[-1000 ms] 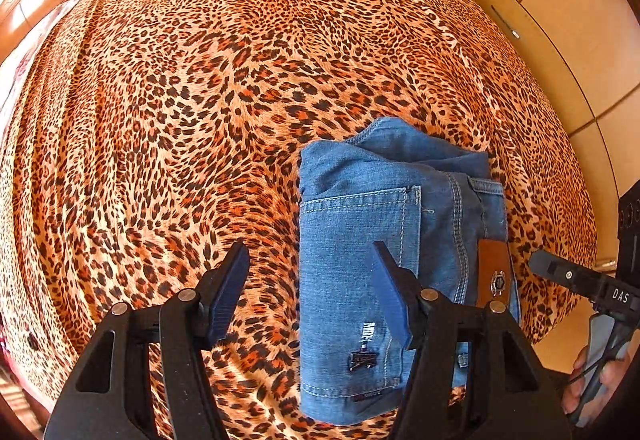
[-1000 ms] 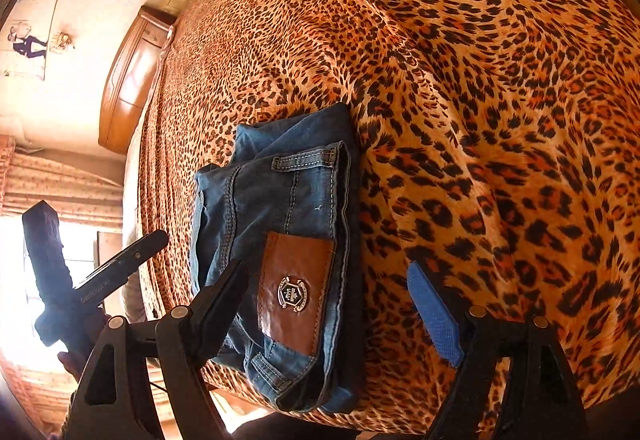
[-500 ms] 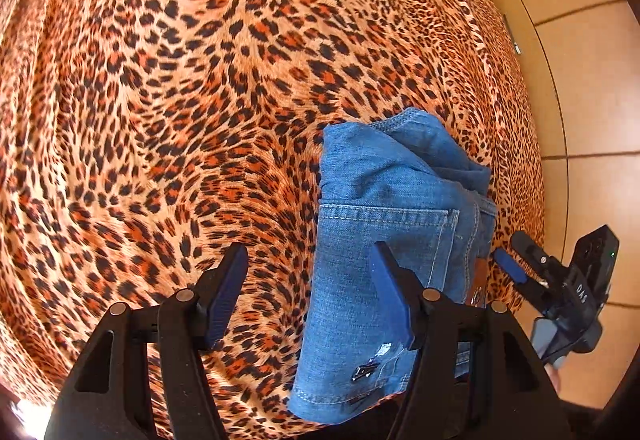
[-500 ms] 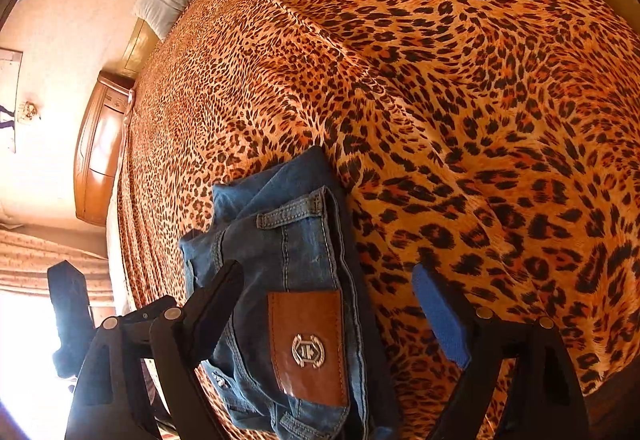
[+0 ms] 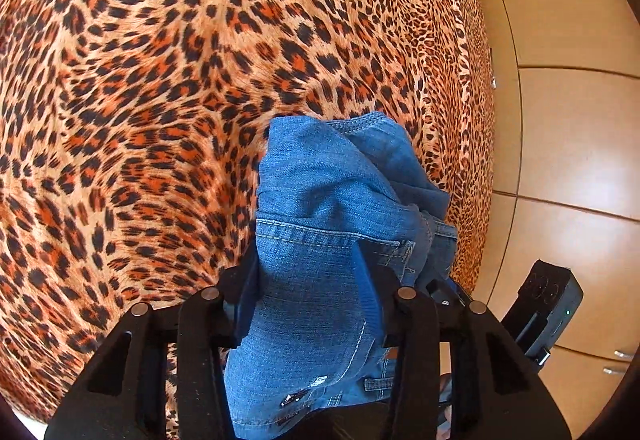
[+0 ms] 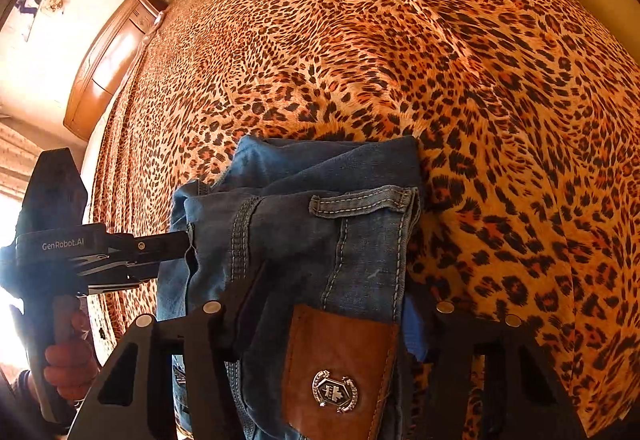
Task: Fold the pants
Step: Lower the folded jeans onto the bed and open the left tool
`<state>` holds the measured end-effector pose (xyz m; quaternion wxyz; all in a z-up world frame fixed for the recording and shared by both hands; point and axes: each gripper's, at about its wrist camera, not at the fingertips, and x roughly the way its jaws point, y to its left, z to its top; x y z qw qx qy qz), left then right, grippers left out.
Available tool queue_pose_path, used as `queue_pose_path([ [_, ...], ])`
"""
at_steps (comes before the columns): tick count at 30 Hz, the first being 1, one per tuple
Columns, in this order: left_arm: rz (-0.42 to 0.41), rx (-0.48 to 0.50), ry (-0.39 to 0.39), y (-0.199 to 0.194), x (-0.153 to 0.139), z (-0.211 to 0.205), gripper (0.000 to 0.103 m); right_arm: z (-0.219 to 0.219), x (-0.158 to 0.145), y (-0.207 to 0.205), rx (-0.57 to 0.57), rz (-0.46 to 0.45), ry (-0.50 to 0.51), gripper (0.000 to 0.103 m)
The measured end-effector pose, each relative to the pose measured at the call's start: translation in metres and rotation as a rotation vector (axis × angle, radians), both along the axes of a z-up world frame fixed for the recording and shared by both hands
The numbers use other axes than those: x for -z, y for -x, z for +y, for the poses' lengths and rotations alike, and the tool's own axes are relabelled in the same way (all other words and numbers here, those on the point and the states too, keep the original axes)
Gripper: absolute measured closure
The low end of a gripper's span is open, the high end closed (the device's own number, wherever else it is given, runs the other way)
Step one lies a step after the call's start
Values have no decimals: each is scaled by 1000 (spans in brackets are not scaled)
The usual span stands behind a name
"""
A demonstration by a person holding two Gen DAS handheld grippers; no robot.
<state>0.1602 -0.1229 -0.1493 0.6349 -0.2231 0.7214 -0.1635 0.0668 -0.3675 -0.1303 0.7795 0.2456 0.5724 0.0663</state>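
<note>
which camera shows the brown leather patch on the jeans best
The right wrist view: the leather patch fills the foreground on the jeans, metal emblem readable. The left wrist view shows only a brown sliver of it behind the left gripper.

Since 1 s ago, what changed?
Both grippers moved in on the jeans. Left gripper, open before, is now shut on the pocket end. Right gripper now straddles the waistband by the leather patch; whether it pinches is unclear. The jeans stay folded on the bed.
</note>
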Motion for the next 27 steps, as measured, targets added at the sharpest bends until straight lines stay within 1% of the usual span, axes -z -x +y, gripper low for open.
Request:
queue_pose_path([
  [2, -3, -40, 11, 1, -6, 17, 61, 10, -7, -10, -22, -15, -27, 44],
  [4, -29, -87, 13, 1, -19, 35, 63, 23, -19, -22, -44, -47, -61, 44],
  [6, -93, -136, 12, -3, -39, 56, 63, 41, -35, -38, -75, -98, -97, 44],
  [7, -131, -150, -6, -7, -48, 64, 62, 50, -42, -46, -95, -120, -105, 44],
  [8, -166, -154, -48, -13, -54, 69, 59, 58, -47, -53, -111, -137, -108, 44],
  [9, -195, -149, -119, -20, -56, 73, 56, 65, -47, -62, -129, -142, -98, 44],
  [10, -219, -135, -211, -28, -53, 76, 56, 72, -41, -70, -148, -122, -35, 45],
  [11, -227, -115, -299, -35, -45, 80, 56, 79, -30, -79, -166, -76, 69, 45],
  [12, -192, -101, -360, -41, -37, 84, 57, 82, -15, -84, -183, -20, 163, 45],
  [13, -148, -112, -339, -43, -32, 93, 57, 81, -2, -88, -184, 39, 210, 45],
  [14, -136, -147, -265, -41, -33, 103, 57, 75, 1, -88, -157, 63, 190, 45],
  [15, -148, -187, -207, -36, -39, 113, 55, 66, -5, -83, -113, 41, 122, 45],
  [16, -170, -210, -178, -29, -46, 121, 54, 56, -13, -76, -82, 12, 45, 41],
  [17, -185, -205, -161, -23, -50, 124, 48, 48, -18, -69, -70, 0, -19, 35],
  [18, -188, -190, -149, -15, -53, 126, 39, 42, -21, -60, -64, -5, -66, 24],
  [19, -183, -181, -132, -4, -52, 126, 38, 36, -24, -49, -56, -5, -98, 21],
  [21, -148, -143, -89, 21, -43, 119, 36, 33, -23, -27, -53, 15, -147, 21],
  [23, -117, -85, -73, 42, -32, 104, 36, 36, -17, -10, -65, 42, -174, 21],
  [25, -130, -35, -101, 59, -24, 90, 36, 48, -10, 4, -100, 40, -172, 21],
  [26, -120, -6, -141, 63, -19, 76, 36, 55, -6, 9, -128, 42, -127, 23],
  [27, -108, 16, -162, 68, -12, 69, 36, 62, -2, 13, -162, 46, -51, 43],
])
